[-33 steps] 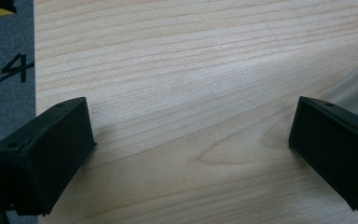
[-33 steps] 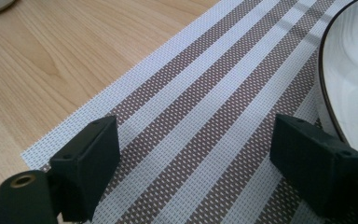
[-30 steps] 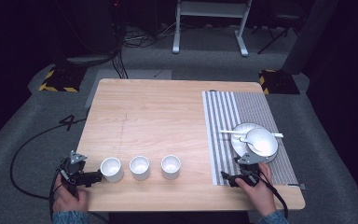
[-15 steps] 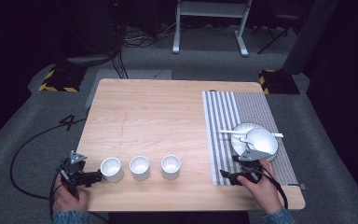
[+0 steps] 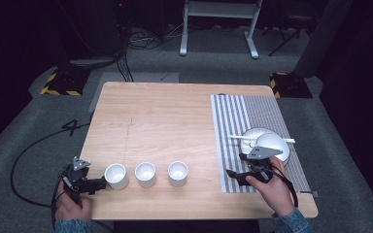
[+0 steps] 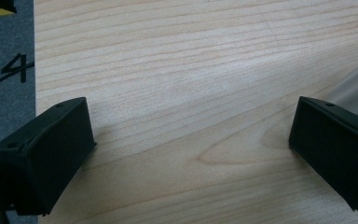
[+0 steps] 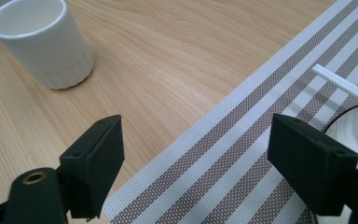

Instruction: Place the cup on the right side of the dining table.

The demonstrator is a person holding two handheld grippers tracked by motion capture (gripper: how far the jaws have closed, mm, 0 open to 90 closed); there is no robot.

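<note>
Three white cups stand in a row near the table's front edge: left cup (image 5: 115,175), middle cup (image 5: 145,174), right cup (image 5: 178,173). My left gripper (image 5: 99,183) lies low just left of the left cup and points at it, open with only bare wood between its jaws (image 6: 191,121). My right gripper (image 5: 230,174) hovers over the front left edge of the striped mat (image 5: 252,116). Its jaws have just been closing a little, and it is open with nothing between them (image 7: 193,140). The right cup (image 7: 42,42) stands ahead of it to the left.
A white bowl on a plate (image 5: 268,144) sits on the mat behind my right hand, with a white stick (image 5: 245,138) across it; stick (image 7: 345,86) and plate rim (image 7: 354,133) lie close to the right jaw. Table edge runs just behind both hands.
My right gripper has lifted a little and shifted left toward the mat's edge, its jaws slightly narrower. The left gripper and the cups have not moved.
</note>
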